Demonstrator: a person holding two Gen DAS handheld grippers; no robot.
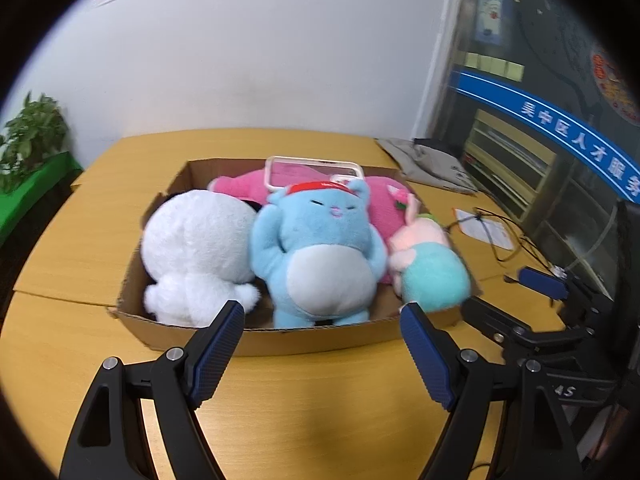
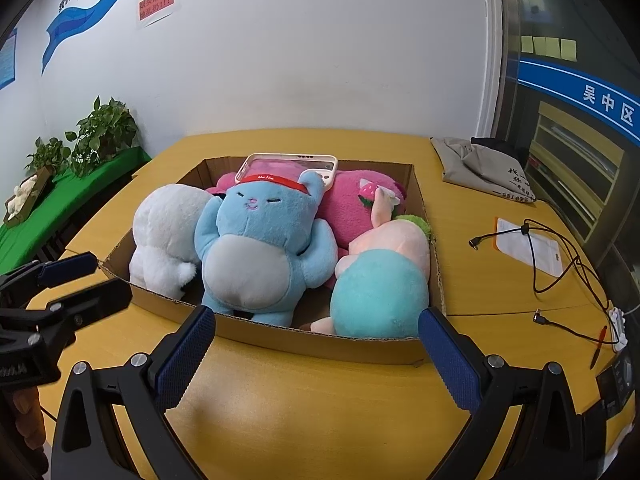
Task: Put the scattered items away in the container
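A shallow cardboard box point(image 1: 320, 340) point(image 2: 360, 346) on the yellow table holds a white plush point(image 1: 200, 248) point(image 2: 164, 240), a blue plush with a red headband point(image 1: 320, 248) point(image 2: 260, 248), a pink-and-teal plush point(image 1: 432, 268) point(image 2: 380, 284), a pink plush point(image 1: 380, 204) point(image 2: 352, 204) and a white-framed case point(image 1: 316, 170) point(image 2: 288, 164). My left gripper point(image 1: 322, 316) point(image 2: 84, 276) is open and empty just in front of the box. My right gripper point(image 2: 316, 324) point(image 1: 508, 296) is open and empty at the box's near edge.
A grey cloth bag point(image 2: 480, 168) point(image 1: 432, 160) lies at the table's far right. Black cables point(image 2: 560, 264) and a white packet point(image 2: 528, 248) lie right of the box. Potted plants point(image 2: 100, 136) stand on a green shelf at left. A wall is behind the table.
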